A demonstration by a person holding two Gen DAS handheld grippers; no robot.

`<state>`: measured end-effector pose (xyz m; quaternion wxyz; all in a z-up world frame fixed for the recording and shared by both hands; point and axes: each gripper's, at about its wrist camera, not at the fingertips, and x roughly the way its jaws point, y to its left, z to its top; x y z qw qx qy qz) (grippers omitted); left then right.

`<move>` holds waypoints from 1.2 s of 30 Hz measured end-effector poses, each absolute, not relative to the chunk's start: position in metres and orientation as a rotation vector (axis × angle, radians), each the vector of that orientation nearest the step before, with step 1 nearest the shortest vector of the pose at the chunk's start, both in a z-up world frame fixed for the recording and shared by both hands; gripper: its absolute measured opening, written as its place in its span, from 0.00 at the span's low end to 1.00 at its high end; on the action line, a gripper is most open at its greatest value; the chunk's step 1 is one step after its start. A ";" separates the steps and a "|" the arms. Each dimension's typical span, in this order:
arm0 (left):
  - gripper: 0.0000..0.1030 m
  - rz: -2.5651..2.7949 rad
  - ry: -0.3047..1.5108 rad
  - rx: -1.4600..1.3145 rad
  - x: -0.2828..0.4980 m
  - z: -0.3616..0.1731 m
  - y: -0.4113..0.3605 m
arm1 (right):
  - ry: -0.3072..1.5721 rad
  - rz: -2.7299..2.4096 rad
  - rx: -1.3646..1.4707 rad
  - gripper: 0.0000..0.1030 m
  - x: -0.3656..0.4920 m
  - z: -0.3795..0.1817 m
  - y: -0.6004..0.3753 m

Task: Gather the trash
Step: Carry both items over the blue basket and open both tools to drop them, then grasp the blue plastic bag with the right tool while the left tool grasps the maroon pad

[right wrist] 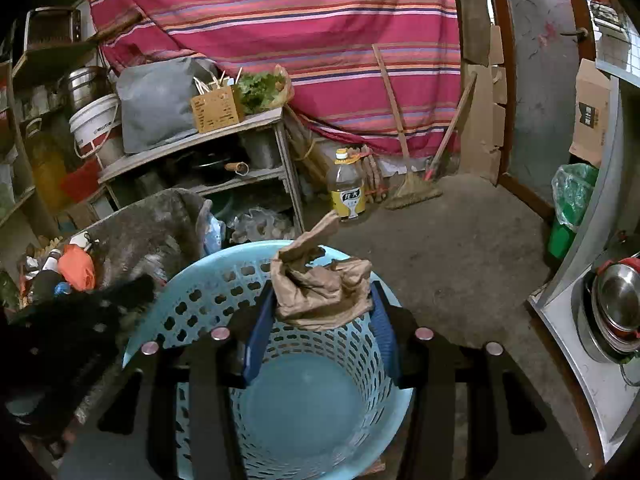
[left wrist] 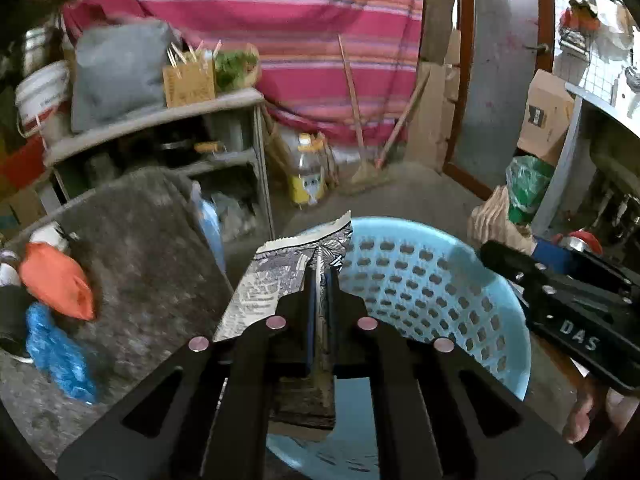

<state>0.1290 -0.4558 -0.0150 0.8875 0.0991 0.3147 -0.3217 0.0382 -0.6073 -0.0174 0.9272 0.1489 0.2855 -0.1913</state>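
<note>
Clamped tight in my left gripper (left wrist: 320,276), a printed paper wrapper (left wrist: 276,276) hangs over the near left rim of the blue perforated basket (left wrist: 432,280). To its right, my right gripper (right wrist: 320,308) pinches a crumpled brown paper bag (right wrist: 320,292) between its blue pads, directly above the basket's bare bottom. Far behind stands a yellow-labelled bottle (right wrist: 347,188).

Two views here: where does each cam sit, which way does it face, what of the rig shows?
Left wrist: on the left gripper, angled down over the blue basket; jaws shut on a printed wrapper; right gripper at right.
Right wrist: on the right gripper, looking into the basket; holds crumpled brown paper.
Shared: basket, striped cloth, shelf.
</note>
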 end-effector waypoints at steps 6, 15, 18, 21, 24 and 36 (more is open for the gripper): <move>0.64 -0.627 0.636 0.220 0.132 -0.015 -0.447 | 0.596 -0.395 0.307 0.46 0.042 -0.021 -0.609; 0.88 -0.532 0.607 0.190 0.135 0.000 -0.392 | 0.615 -0.379 0.295 0.46 0.054 -0.024 -0.595; 0.88 -0.504 0.575 0.205 0.132 0.005 -0.376 | 0.624 -0.367 0.284 0.48 0.062 -0.025 -0.585; 0.88 -0.457 0.530 0.237 0.126 0.009 -0.356 | 0.631 -0.381 0.269 0.63 0.068 -0.027 -0.575; 0.89 -0.470 0.551 0.231 0.121 0.012 -0.335 | 0.621 -0.408 0.260 0.77 0.067 -0.025 -0.573; 0.95 -0.322 0.522 0.199 0.122 0.024 -0.207 | 0.507 -0.324 0.289 0.94 0.078 0.006 -0.506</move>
